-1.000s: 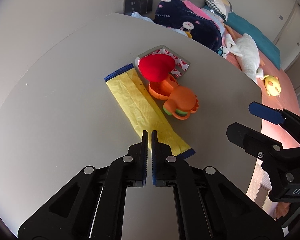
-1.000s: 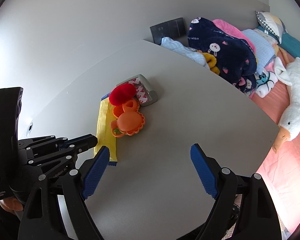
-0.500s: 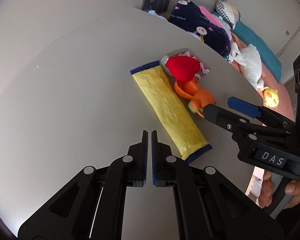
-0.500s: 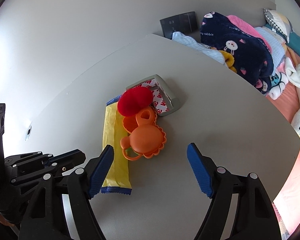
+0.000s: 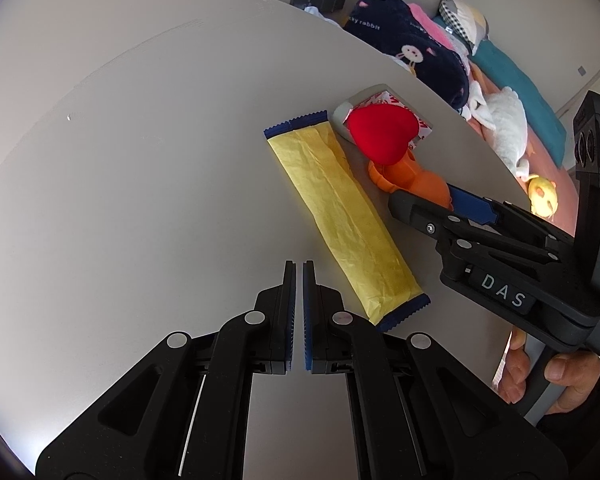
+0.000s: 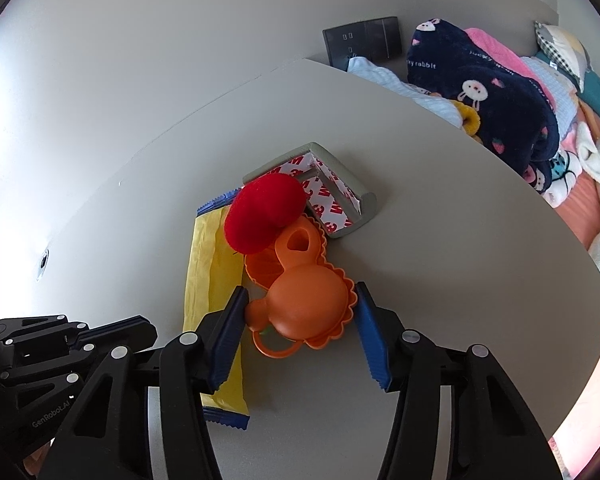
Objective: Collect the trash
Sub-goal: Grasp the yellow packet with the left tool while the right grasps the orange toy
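On the matte grey counter (image 6: 440, 288), left hand-held gripper (image 5: 299, 268) pressed together and empty beside crinkled yellow blue-edged wrapper (image 5: 340, 212), then fuzzy red heart (image 6: 264, 210) and right hand-held gripper (image 6: 300, 308), marked "DAS", closing around glossy scalloped orange plastic toy (image 6: 308, 304).

1. In the left wrist view, the right gripper (image 5: 432, 208) covers most of the orange toy (image 5: 422, 184).
2. In the right wrist view, the red heart (image 6: 265, 211) hides the far end of the yellow wrapper (image 6: 204, 264).
3. Whether the closing pads already touch the toy cannot be told.
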A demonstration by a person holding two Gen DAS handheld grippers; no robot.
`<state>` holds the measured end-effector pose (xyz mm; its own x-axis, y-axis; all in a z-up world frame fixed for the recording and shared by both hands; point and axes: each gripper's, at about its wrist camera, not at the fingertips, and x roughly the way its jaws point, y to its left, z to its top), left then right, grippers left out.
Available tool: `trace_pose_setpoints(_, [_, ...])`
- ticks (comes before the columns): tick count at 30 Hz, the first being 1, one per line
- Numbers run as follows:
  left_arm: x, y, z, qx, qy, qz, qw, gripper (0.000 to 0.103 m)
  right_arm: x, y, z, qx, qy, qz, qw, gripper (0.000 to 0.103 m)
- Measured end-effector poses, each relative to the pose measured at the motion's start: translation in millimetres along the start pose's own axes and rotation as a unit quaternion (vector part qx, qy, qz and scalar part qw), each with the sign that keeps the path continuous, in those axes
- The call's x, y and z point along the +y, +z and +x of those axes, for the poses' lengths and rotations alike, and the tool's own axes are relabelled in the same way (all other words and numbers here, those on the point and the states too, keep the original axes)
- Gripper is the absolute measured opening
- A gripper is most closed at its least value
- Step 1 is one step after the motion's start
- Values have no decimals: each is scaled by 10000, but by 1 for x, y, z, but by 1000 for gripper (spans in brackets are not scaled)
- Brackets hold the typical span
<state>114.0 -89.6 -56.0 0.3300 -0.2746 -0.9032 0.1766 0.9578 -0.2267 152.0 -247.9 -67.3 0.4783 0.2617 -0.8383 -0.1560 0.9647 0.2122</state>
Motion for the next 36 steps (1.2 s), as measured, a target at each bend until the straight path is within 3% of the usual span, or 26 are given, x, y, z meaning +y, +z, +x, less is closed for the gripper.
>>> trace_pose_setpoints(3, [-3,2,1,21,-15,-26,10000,4,-7,-3,-7,-40,-5,43,10000,55])
trace_pose_setpoints(4, [-3,3,2,16,-2,-38,10000,15,-10,-4,-9,-47,9,84,10000,55])
trace_pose_setpoints(5, [-4,4,1,-9,20,-54,10000,50,-12,-5,-11,-48,17,116,9999,55])
trace_pose_setpoints(7, [-6,4,-9,-344,75,-112,9993,93,-17,-7,-16,-56,5,149,9999,55])
trace_pose_setpoints(9, [-11,6,-20,-662,174,9,9977,93,-21,-9,-22,-85,-10,163,9998,55])
trace_pose_setpoints(12, [-16,12,-15,-573,368,53,9977,93,-27,-12,-30,-133,-12,219,9997,55])
trace_pose_setpoints(17, [-18,14,2,-335,191,-257,9989,93,-40,-19,-46,-237,-76,328,9992,55])
trace_pose_setpoints(22, [-34,13,17,-270,359,-213,9988,91,-55,-26,-62,-352,-195,405,9984,55])
trace_pose_setpoints(26, [-43,13,25,-284,635,-146,9975,67,-65,-30,-73,-401,-245,470,9978,55])
trace_pose_setpoints(28, [-46,15,26,-291,723,-84,9969,61,-68,-33,-77,-420,-266,486,9976,55])
trace_pose_setpoints(31, [-50,13,26,-360,922,3,9951,39,-72,-36,-84,-446,-292,508,9973,55])
trace_pose_setpoints(35, [-49,10,22,-424,822,-57,9957,15,-77,-42,-93,-471,-320,527,9970,55])
trace_pose_setpoints(36, [-48,9,21,-415,781,-87,9960,14,-78,-44,-95,-477,-324,534,9969,55])
